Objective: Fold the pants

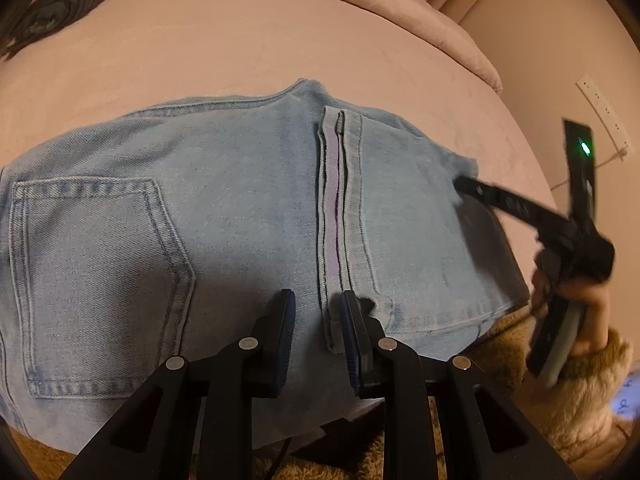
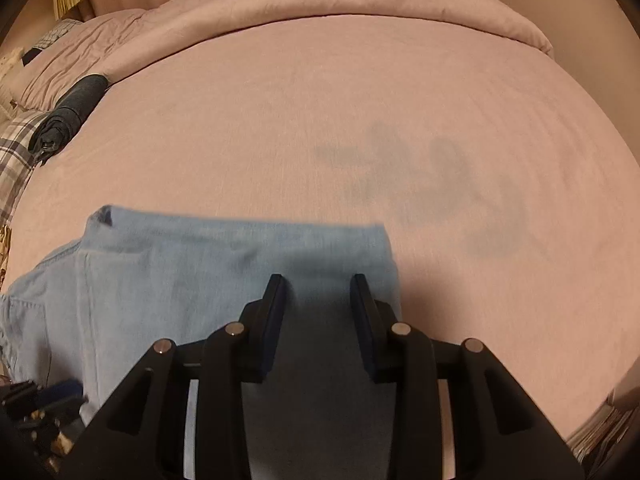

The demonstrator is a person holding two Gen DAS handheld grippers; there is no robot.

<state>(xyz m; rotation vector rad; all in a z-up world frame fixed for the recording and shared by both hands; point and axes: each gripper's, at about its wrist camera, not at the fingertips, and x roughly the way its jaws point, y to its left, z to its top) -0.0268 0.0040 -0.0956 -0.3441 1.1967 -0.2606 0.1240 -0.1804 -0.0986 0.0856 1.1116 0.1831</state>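
Light blue jeans (image 1: 240,200) lie folded on the pink bed (image 1: 240,40), back pocket (image 1: 96,272) to the left. A pant leg is folded across them, its hem (image 1: 334,200) running toward me. My left gripper (image 1: 318,304) points down at the hem's near corner, jaws narrow, with the corner bunched against the right pad. My right gripper (image 2: 318,280) hovers over the jeans (image 2: 200,272) near their right fold; its jaws are opening and no cloth is pinched. In the left wrist view, my right gripper (image 1: 468,188) reaches the jeans' right edge, held by a hand (image 1: 592,320) in a furry cuff.
A rolled dark garment (image 2: 72,108) lies at the bed's far left, beside a plaid pillow (image 2: 16,148). A folded duvet (image 2: 360,0) runs along the far side. Brown fleecy fabric (image 1: 500,360) lies at the near edge. Bare sheet (image 2: 440,140) spreads beyond and right of the jeans.
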